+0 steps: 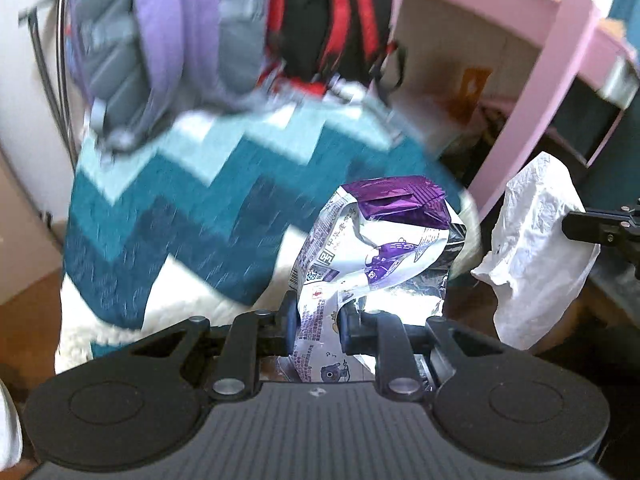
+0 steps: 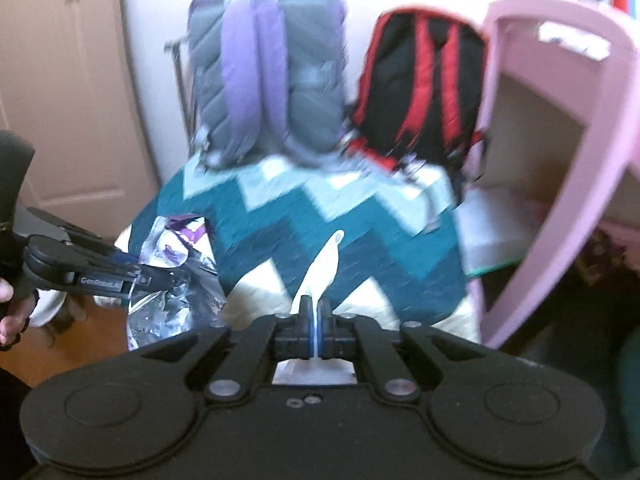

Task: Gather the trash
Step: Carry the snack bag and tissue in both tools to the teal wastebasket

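Being carried clear of the surface below, two pieces of trash are being held, one per gripper. The left gripper [image 1: 318, 320] is being kept with its fingers pinching the lower part of a crumpled silver-and-purple foil snack wrapper [image 1: 372, 248], which is standing up toward twelve o'clock in the left wrist view. The right gripper [image 2: 314, 320] is being kept with its fingers pressed together on a thin crumpled white plastic wrapper [image 2: 326, 268]; the same white piece is being seen at three o'clock in the left wrist view.

What could go wrong, as a judgement: the foil is being gripped only by one creased lower part, so it could slide out if the hands are being swung quickly, which the blurred background suggests. The white piece is being held by a narrow strip and could tear or slip free. No bin is being shown, so a drop onto the teal-and-white zigzag blanket [image 2: 320, 216] would be likely.

Counted: two grippers, two pieces of trash, two backpacks at twelve o'clock — a purple-and-grey backpack [image 2: 268, 72] and a black-and-red backpack [image 2: 416, 88] — one blanket, one pink plastic frame [image 2: 560, 160] at two o'clock.
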